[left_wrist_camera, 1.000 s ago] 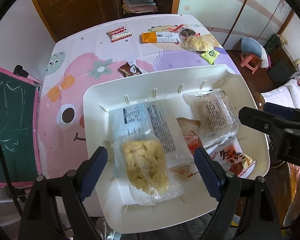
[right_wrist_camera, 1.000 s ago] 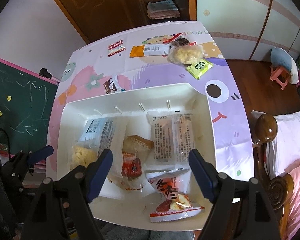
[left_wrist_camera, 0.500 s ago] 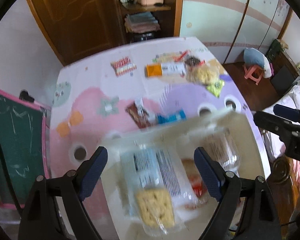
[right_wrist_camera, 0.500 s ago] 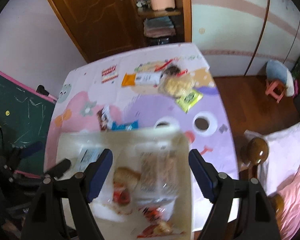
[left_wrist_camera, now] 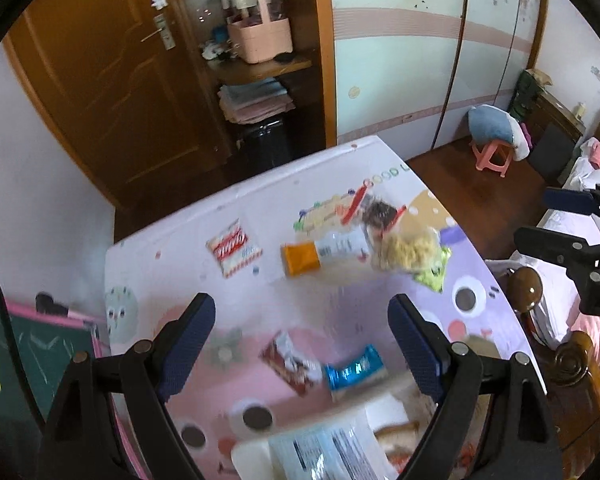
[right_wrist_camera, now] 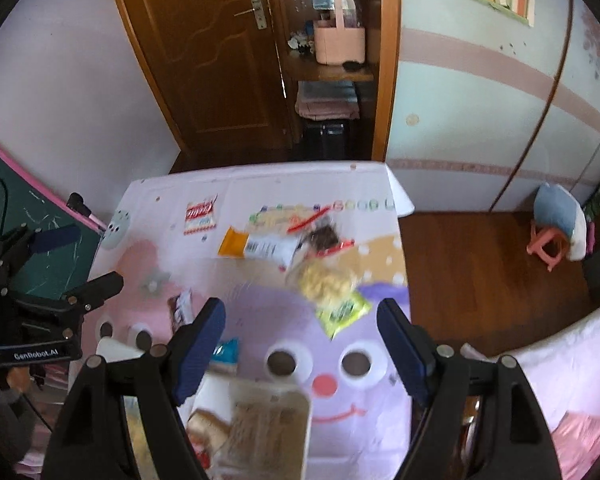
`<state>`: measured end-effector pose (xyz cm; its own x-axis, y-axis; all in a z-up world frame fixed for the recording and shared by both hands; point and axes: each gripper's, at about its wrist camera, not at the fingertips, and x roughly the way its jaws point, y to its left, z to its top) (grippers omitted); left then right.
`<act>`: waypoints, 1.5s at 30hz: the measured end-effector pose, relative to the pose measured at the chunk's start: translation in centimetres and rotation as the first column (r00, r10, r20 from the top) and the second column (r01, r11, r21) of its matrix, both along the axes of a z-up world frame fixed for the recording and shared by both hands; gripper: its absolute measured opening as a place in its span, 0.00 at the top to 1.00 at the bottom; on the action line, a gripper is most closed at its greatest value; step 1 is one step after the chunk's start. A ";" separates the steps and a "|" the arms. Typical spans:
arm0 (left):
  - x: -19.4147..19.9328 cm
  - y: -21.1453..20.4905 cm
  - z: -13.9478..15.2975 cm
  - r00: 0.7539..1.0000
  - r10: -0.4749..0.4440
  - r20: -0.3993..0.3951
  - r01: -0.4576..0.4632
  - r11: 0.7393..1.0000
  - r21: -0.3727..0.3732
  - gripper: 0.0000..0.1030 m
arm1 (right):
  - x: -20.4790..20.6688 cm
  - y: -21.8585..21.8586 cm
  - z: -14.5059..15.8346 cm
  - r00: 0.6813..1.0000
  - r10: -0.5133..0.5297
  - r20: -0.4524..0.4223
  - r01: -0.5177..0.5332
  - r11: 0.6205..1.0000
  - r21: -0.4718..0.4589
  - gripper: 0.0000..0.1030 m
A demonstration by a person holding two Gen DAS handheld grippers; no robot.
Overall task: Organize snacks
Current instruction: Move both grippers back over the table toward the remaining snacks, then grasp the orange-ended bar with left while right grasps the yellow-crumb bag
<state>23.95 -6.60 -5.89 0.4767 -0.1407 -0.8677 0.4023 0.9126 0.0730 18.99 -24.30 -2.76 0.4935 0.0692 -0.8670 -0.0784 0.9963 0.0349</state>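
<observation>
My left gripper (left_wrist_camera: pixel 300 344) is open and empty, held high above the table. My right gripper (right_wrist_camera: pixel 302 344) is open and empty too. The white tray (left_wrist_camera: pixel 248 458) with packed snacks lies at the near edge, mostly out of view; it also shows in the right wrist view (right_wrist_camera: pixel 112 350). Loose on the cartoon tablecloth are a brown packet (left_wrist_camera: pixel 290 362), a blue packet (left_wrist_camera: pixel 354 372), a red-white packet (left_wrist_camera: pixel 234 248), an orange-white packet (left_wrist_camera: pixel 320 254), a clear bag of yellow snacks (left_wrist_camera: pixel 408 250) and a green packet (right_wrist_camera: pixel 342 312).
The table's far edge (left_wrist_camera: pixel 260 184) faces a wooden door (left_wrist_camera: pixel 112 92) and a shelf with a pink basket (left_wrist_camera: pixel 258 30). A green chalkboard (left_wrist_camera: pixel 24 364) stands at the left, a bed (right_wrist_camera: pixel 572 380) with wooden post at the right, a pink stool (left_wrist_camera: pixel 490 154) on the floor.
Both grippers have tilted up and pulled back from over the tray. The tray has slid to the bottom of both views and the far table and room have come into view.
</observation>
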 end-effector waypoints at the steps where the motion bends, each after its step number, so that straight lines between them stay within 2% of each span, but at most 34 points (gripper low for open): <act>1: 1.0 -0.4 -0.3 1.000 -0.012 -0.005 0.012 1.000 0.003 0.15 | 0.7 -0.2 -0.1 1.000 0.008 0.003 -0.008 1.000 -0.004 0.24; 5: 4.8 -2.2 -2.8 0.995 -0.082 -0.054 0.084 0.996 0.027 0.15 | 4.3 -0.6 -1.8 0.998 0.055 -0.026 -0.055 0.999 -0.001 0.24; 8: 7.0 -3.7 -5.5 0.985 -0.150 -0.082 0.155 0.986 0.068 0.15 | 6.9 -0.6 -4.2 0.993 0.096 -0.070 -0.097 0.995 -0.010 0.24; 12: 9.5 -5.2 -9.6 0.959 -0.246 -0.140 0.260 0.961 0.090 0.15 | 9.5 -0.4 -8.2 0.980 0.154 -0.123 -0.160 0.986 -0.041 0.24; 17: 10.8 -6.6 -14.2 0.928 -0.324 -0.182 0.349 0.928 0.131 0.15 | 11.0 -0.3 -13.5 0.952 0.221 -0.210 -0.233 0.972 -0.035 0.24; 19: 11.1 -7.3 -16.1 0.908 -0.364 -0.207 0.396 0.907 0.141 0.15 | 11.4 -0.2 -15.2 0.942 0.241 -0.234 -0.257 0.966 -0.037 0.24; 26: 12.2 -8.8 -20.1 0.872 -0.419 -0.255 0.470 0.863 0.189 0.15 | 11.9 0.5 -19.3 0.904 0.316 -0.289 -0.347 0.936 -0.060 0.24; 29: 12.9 -8.9 -21.3 0.866 -0.409 -0.286 0.467 0.867 0.173 0.16 | 11.7 0.7 -20.3 0.893 0.328 -0.307 -0.363 0.930 -0.063 0.24; 34: 13.8 -8.9 -22.1 0.858 -0.392 -0.333 0.444 0.891 0.097 0.29 | 11.8 0.8 -21.0 0.892 0.327 -0.314 -0.360 0.931 -0.054 0.24; 36: 14.2 -8.8 -22.1 0.853 -0.383 -0.355 0.427 0.903 0.053 0.41 | 11.8 0.8 -21.2 0.889 0.326 -0.322 -0.359 0.932 -0.048 0.30; 39: 14.1 -9.0 -21.8 0.854 -0.384 -0.351 0.424 0.904 0.042 0.54 | 11.7 1.1 -21.6 0.885 0.323 -0.335 -0.362 0.930 -0.061 0.37; 41: 13.8 -8.9 -21.7 0.858 -0.380 -0.346 0.420 0.906 0.047 0.57 | 11.9 1.4 -21.7 0.886 0.319 -0.336 -0.358 0.932 -0.059 0.42; 45: 13.6 -8.1 -21.1 0.879 -0.327 -0.347 0.360 0.933 0.031 0.69 | 11.6 1.9 -21.4 0.893 0.310 -0.327 -0.346 0.936 -0.056 0.53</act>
